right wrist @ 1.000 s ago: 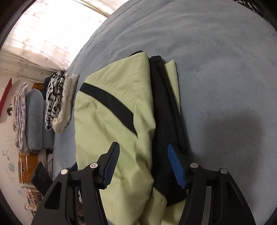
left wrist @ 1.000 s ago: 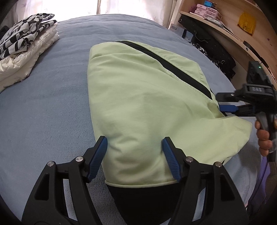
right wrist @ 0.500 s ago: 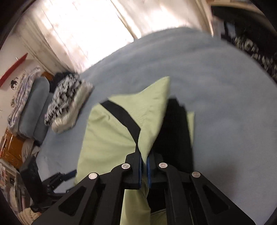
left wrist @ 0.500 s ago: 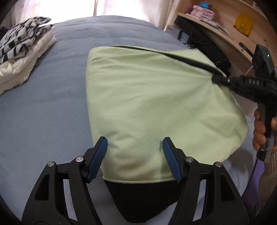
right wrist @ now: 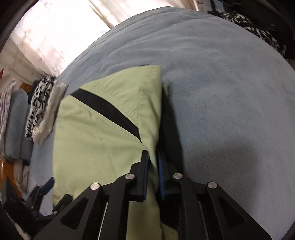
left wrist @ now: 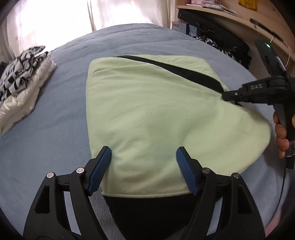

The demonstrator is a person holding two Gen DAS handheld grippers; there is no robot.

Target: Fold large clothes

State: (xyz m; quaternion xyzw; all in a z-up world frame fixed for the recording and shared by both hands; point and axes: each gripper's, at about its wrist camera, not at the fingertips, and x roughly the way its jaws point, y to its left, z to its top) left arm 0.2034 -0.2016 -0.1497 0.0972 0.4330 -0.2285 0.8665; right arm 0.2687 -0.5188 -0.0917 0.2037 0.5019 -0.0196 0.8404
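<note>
On the blue bed: right gripper pinches the folded jacket's edge, left gripper waits spread

Across a blue fleece blanket [left wrist: 60,114] lies a pale green jacket [left wrist: 156,114], already folded into a rough wedge, with a black diagonal stripe [left wrist: 177,71] running across its upper part and dark lining [left wrist: 147,212] showing at the near hem. Its long axis runs from the near hem away toward the bright curtained window [left wrist: 55,20]

The right gripper [right wrist: 153,171] sits at the jacket's right-hand edge, jaws nearly together and easing apart, with a bunch of green fabric still caught between the blue pads. From the left wrist view the same tool [left wrist: 228,97] bites just where the stripe meets the edge, a person's hand [left wrist: 281,136] around its handle

The left gripper [left wrist: 143,167] hangs over the near hem, jaws wide and widening, fabric below them but not pressed. It is the nearer tool to that hem

To the left, well apart from the jacket, rests a stack of folded clothes [left wrist: 22,77], black-and-white print on top of cream. A wooden shelf [left wrist: 239,16] and dark bags [left wrist: 221,38] stand beyond the bed's far right. Nothing lies between either gripper and the jacket
</note>
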